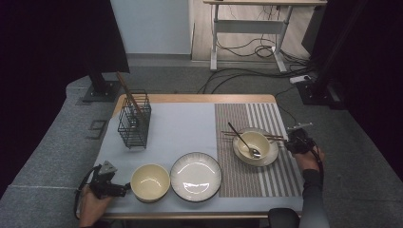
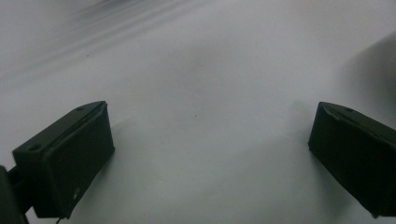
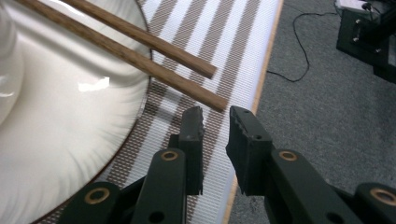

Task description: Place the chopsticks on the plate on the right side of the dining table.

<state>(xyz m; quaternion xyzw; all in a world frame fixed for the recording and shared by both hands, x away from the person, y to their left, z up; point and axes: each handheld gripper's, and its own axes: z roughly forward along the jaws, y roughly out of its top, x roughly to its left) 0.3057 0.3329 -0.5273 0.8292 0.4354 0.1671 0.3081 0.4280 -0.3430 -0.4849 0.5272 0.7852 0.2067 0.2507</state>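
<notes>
The right gripper [image 3: 215,116] sits with its jaws narrowly parted and empty, their tips just short of the near ends of two wooden chopsticks [image 3: 154,53], which lie ahead of it across the rim of a white plate [image 3: 70,140] on a striped placemat [image 3: 219,42]. The left gripper [image 2: 210,154] rests wide open over bare grey cloth, a cream bowl [image 1: 150,182] just beside it.

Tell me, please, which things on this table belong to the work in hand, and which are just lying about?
In hand:
right gripper, jaws narrowly apart
wooden chopsticks across the plate

Lying about:
spoon in the bowl
empty bowl
empty plate
wire rack
</notes>
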